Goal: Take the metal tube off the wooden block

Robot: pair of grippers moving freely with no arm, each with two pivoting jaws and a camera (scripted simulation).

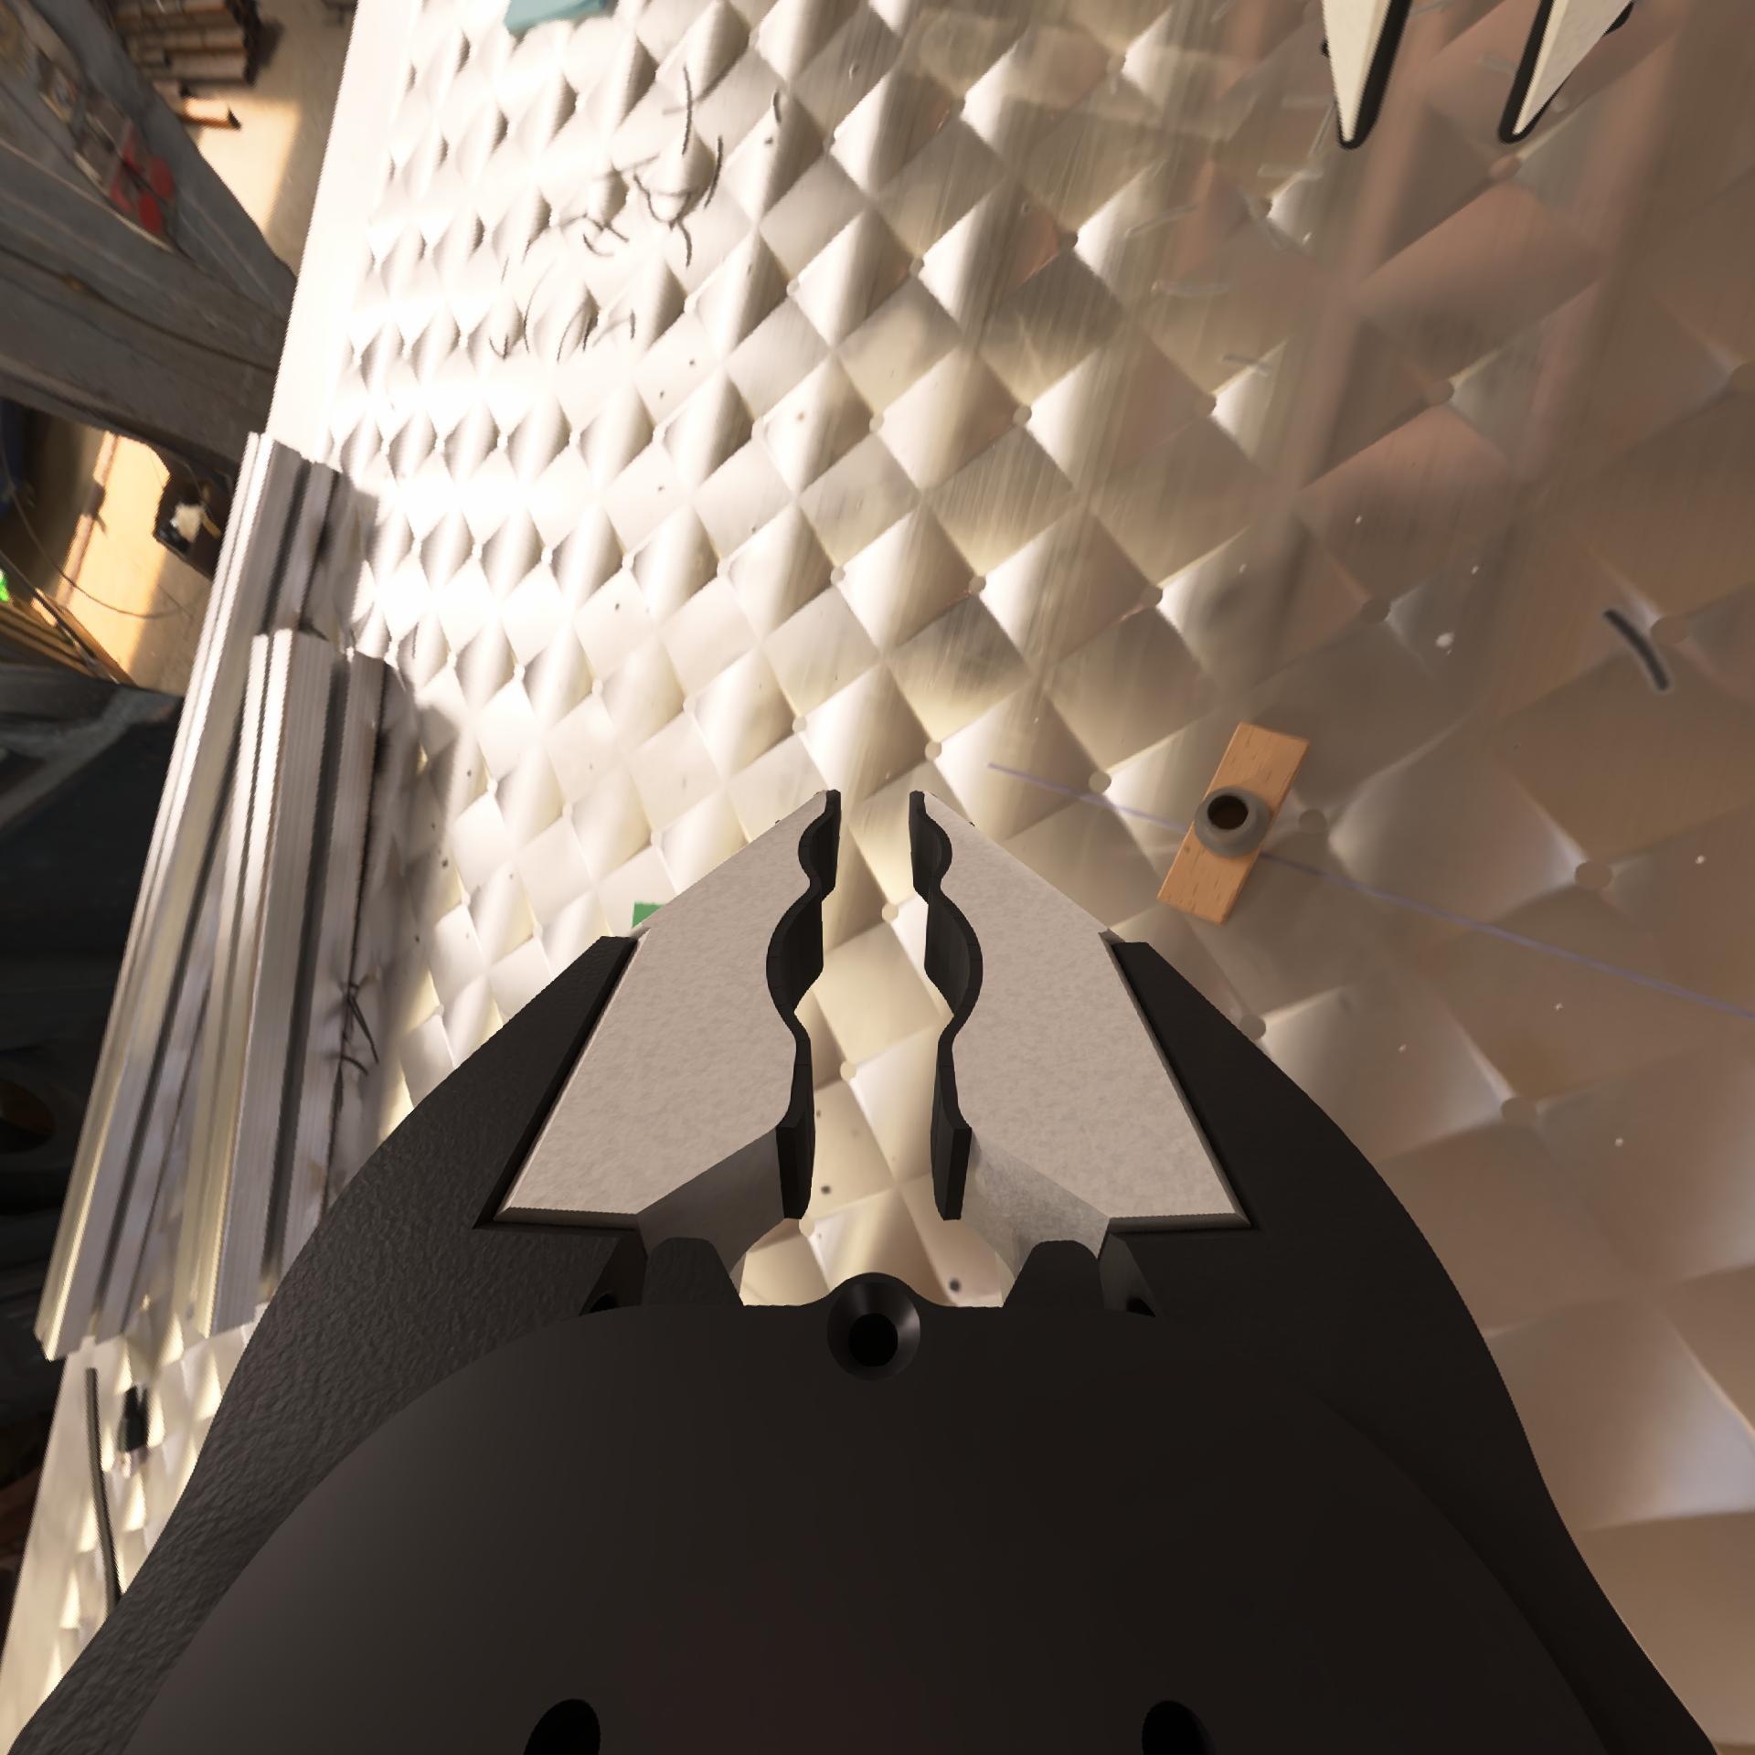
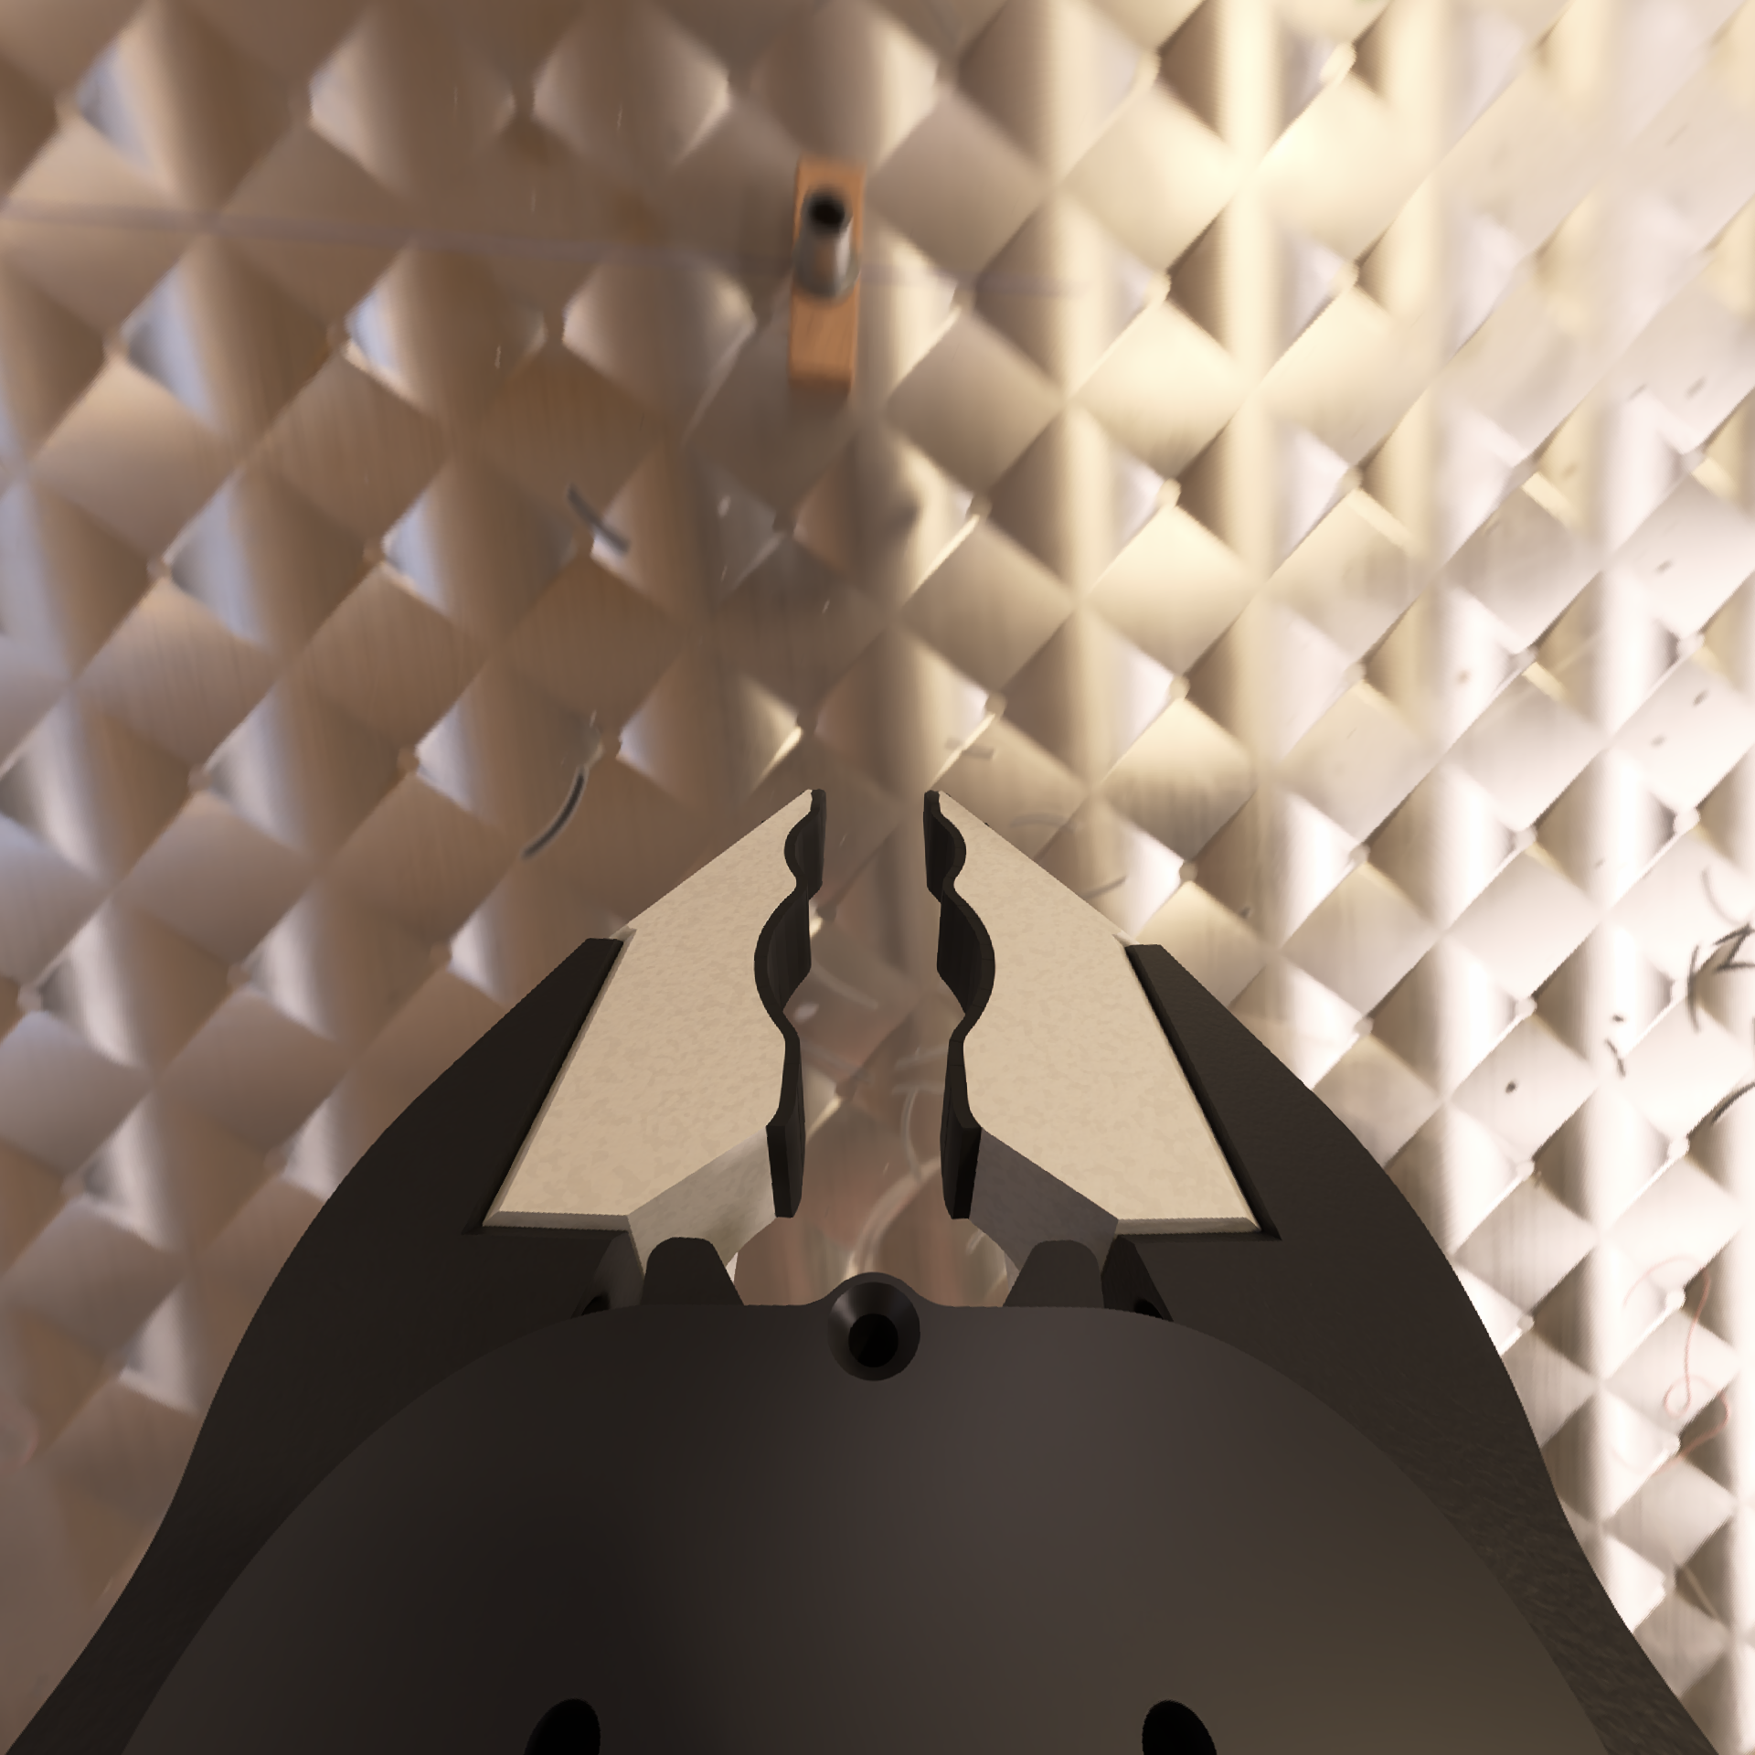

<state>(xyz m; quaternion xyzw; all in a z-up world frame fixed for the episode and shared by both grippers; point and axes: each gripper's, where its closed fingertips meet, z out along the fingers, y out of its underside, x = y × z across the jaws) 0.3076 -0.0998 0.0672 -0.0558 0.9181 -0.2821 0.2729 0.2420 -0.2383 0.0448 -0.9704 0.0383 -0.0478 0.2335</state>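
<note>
Metal tube (image 2: 824, 239) upright in wooden block (image 2: 824, 351), block flat on patterned metal table (image 2: 1330, 570), well ahead of right gripper (image 2: 874, 807) and off to the right of left gripper (image 1: 874, 807). Both grippers empty, jaws parted by a narrow gap, apart from tube and block. Right gripper's two fingers (image 1: 1353, 76) at top edge of left wrist view; grey rails (image 1: 237, 855), possibly aluminium bars, along table edge.
</note>
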